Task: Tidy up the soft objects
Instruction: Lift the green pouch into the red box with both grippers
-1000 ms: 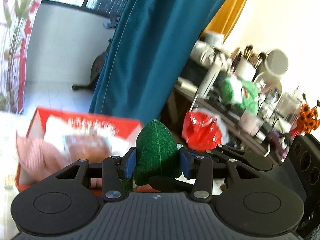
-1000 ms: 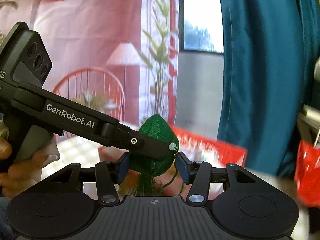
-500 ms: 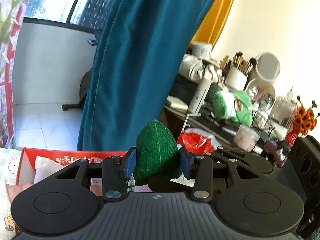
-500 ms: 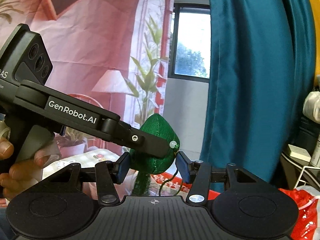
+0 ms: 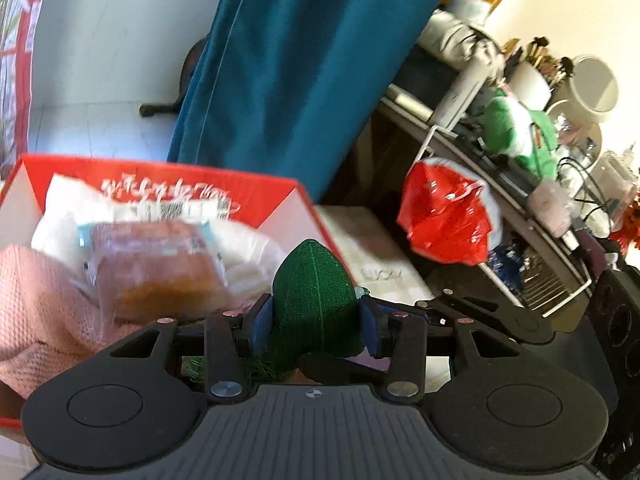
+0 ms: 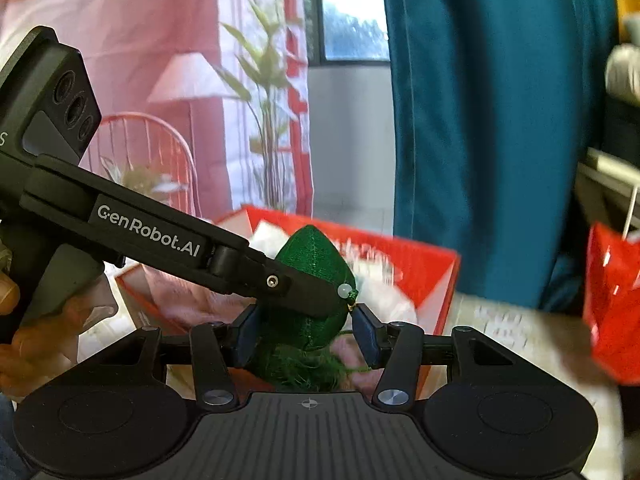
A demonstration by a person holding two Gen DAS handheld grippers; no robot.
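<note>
A green cone-shaped fabric pouch with a tassel and a small pale bead is pinched by both grippers at once. My left gripper is shut on it, blue pads on either side. My right gripper is also shut on the pouch, with the left gripper's finger crossing in front. Just beyond stands an open red box holding a pink knitted cloth, white soft items and a wrapped brown bun. The box also shows in the right wrist view.
A teal curtain hangs behind the box. A cluttered dark shelf with a red plastic bag, a green plush and jars stands to the right. A white carton lies beside the box.
Both grippers, still holding the green pouch, have tilted down and moved toward the red box, which now fills more of both views.
</note>
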